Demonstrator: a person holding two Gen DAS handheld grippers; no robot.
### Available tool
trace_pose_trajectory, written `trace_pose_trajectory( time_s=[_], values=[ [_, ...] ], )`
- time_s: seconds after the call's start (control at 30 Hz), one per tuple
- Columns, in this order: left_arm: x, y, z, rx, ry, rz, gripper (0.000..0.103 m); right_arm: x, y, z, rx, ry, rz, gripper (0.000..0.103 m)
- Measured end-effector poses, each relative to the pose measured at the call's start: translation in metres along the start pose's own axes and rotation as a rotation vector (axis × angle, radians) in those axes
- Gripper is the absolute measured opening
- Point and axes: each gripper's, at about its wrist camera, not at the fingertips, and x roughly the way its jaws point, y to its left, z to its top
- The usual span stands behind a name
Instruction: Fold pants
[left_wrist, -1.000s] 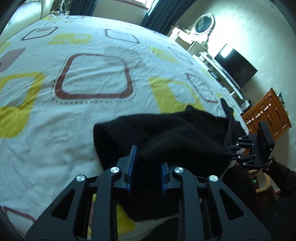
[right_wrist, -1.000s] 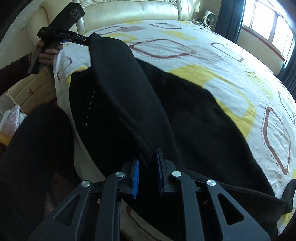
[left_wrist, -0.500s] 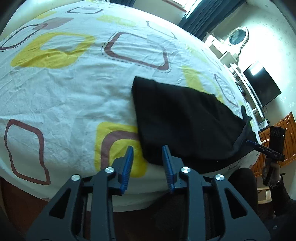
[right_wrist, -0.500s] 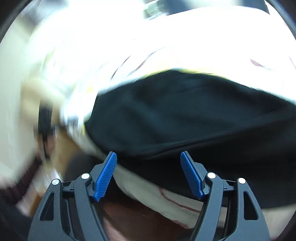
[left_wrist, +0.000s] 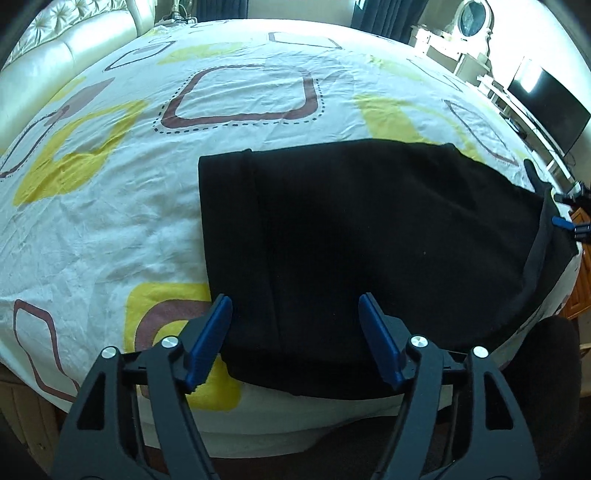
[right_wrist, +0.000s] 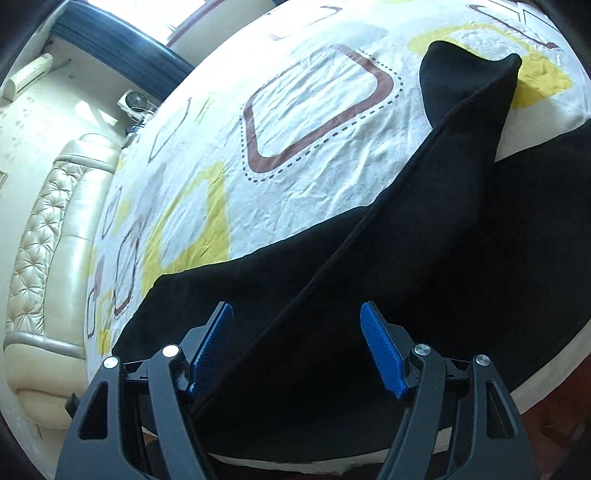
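The black pants (left_wrist: 369, 236) lie folded flat near the front edge of the bed. My left gripper (left_wrist: 295, 343) is open and empty, its blue pads just above the near left edge of the pants. In the right wrist view the pants (right_wrist: 388, 295) show a raised folded edge running diagonally, with one end lying on the sheet at the upper right. My right gripper (right_wrist: 297, 350) is open and empty over the near end of that fold. The right gripper's fingertips (left_wrist: 565, 223) also show at the far right of the left wrist view, at the pants' right end.
The bed sheet (left_wrist: 147, 184) is white with yellow and brown squares. A cream tufted headboard (right_wrist: 48, 229) borders the bed. A television (left_wrist: 546, 107) and white dresser (left_wrist: 461, 48) stand at the right. A wooden cabinet (left_wrist: 581, 295) is by the bed's right corner.
Both grippers have let go of the pants and opened wide. The pants, lifted one second ago, now lie flat on the bed. The left gripper has drawn back to the near edge.
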Motion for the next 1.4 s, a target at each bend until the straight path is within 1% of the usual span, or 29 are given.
trace_pose_trajectory(
  time_s=[0.07,0.13,0.17,0.2,0.23,0.27,0.33,0.37,0.43,0.5,0.57,0.6,0.67,0.7,0.73,0.77,0.83,0.87,0.9,0.93,1.0,1.03,1.07,1.1,1.17,1.27,1.3,1.33,1.4],
  values=[
    [0.001,-0.001,-0.003,0.008,-0.009,0.009,0.077,0.015,0.000,0.009,0.016,0.063,-0.053,0.071],
    [0.002,0.000,-0.001,-0.008,-0.012,-0.006,0.079,0.028,0.001,0.015,0.018,0.126,-0.113,0.070],
    [0.003,0.002,-0.001,-0.020,-0.012,-0.018,0.082,0.032,0.003,0.016,0.006,0.144,-0.144,0.061],
    [0.004,0.004,0.000,-0.034,-0.015,-0.028,0.082,0.033,0.006,0.017,-0.013,0.151,-0.184,0.054],
    [0.005,0.004,0.001,-0.046,-0.017,-0.036,0.084,0.033,0.008,0.016,-0.034,0.155,-0.203,0.044],
    [0.006,0.005,0.001,-0.056,-0.020,-0.044,0.085,0.031,0.008,0.014,-0.040,0.161,-0.200,0.032],
    [0.007,0.006,0.001,-0.066,-0.030,-0.054,0.086,0.024,0.000,0.009,-0.002,0.156,-0.151,0.021],
    [0.007,0.006,0.000,-0.067,-0.034,-0.058,0.087,0.017,-0.003,0.003,0.001,0.131,-0.130,0.019],
    [0.006,0.005,-0.002,-0.065,-0.041,-0.059,0.088,0.002,-0.012,-0.009,0.026,0.067,-0.068,0.019],
    [0.006,0.004,-0.003,-0.057,-0.045,-0.057,0.088,-0.011,-0.032,-0.028,0.101,0.019,0.008,0.017],
    [0.005,0.002,-0.003,-0.054,-0.045,-0.055,0.088,-0.019,-0.059,-0.051,0.184,-0.014,0.065,0.016],
    [0.005,0.002,-0.002,-0.055,-0.043,-0.055,0.088,-0.022,-0.074,-0.064,0.232,-0.024,0.090,0.016],
    [0.005,0.002,-0.001,-0.060,-0.037,-0.057,0.088,-0.021,-0.106,-0.087,0.334,-0.011,0.137,0.015],
    [0.006,0.002,0.000,-0.060,-0.032,-0.055,0.089,-0.025,-0.118,-0.094,0.373,-0.016,0.171,0.012],
    [0.006,0.002,0.001,-0.061,-0.028,-0.051,0.089,-0.030,-0.127,-0.100,0.400,-0.032,0.206,0.012],
    [0.007,0.002,0.003,-0.064,-0.024,-0.048,0.089,-0.040,-0.134,-0.103,0.409,-0.064,0.219,0.016],
    [0.007,0.002,0.004,-0.076,-0.018,-0.044,0.089,-0.064,-0.147,-0.097,0.409,-0.132,0.202,0.020],
    [0.007,0.002,0.005,-0.082,-0.014,-0.042,0.089,-0.077,-0.156,-0.090,0.413,-0.165,0.202,0.028],
    [0.008,0.002,0.006,-0.089,-0.011,-0.039,0.089,-0.093,-0.168,-0.079,0.410,-0.206,0.189,0.031],
    [0.008,0.002,0.007,-0.097,-0.008,-0.034,0.089,-0.110,-0.179,-0.065,0.387,-0.254,0.144,0.031],
    [0.009,0.001,0.009,-0.110,-0.002,-0.021,0.089,-0.136,-0.196,-0.031,0.288,-0.320,0.032,0.031],
    [0.009,0.000,0.010,-0.117,0.001,-0.010,0.089,-0.146,-0.206,-0.016,0.236,-0.334,-0.025,0.040],
    [0.009,-0.001,0.010,-0.121,0.003,0.000,0.089,-0.152,-0.216,-0.001,0.194,-0.335,-0.085,0.059],
    [0.009,-0.002,0.011,-0.125,0.005,0.014,0.089,-0.156,-0.227,0.012,0.162,-0.332,-0.140,0.064],
    [0.009,-0.006,0.012,-0.134,0.010,0.048,0.090,-0.157,-0.244,0.033,0.120,-0.315,-0.201,0.065],
    [0.007,-0.012,0.014,-0.144,0.015,0.107,0.090,-0.150,-0.256,0.056,0.049,-0.309,-0.274,0.065],
    [0.007,-0.013,0.015,-0.148,0.020,0.125,0.090,-0.145,-0.260,0.061,0.030,-0.303,-0.266,0.065],
    [0.007,-0.015,0.016,-0.155,0.026,0.142,0.090,-0.138,-0.264,0.066,0.027,-0.278,-0.245,0.065],
    [0.008,-0.017,0.018,-0.176,0.036,0.168,0.090,-0.117,-0.270,0.068,0.020,-0.200,-0.242,0.065]
  ],
)
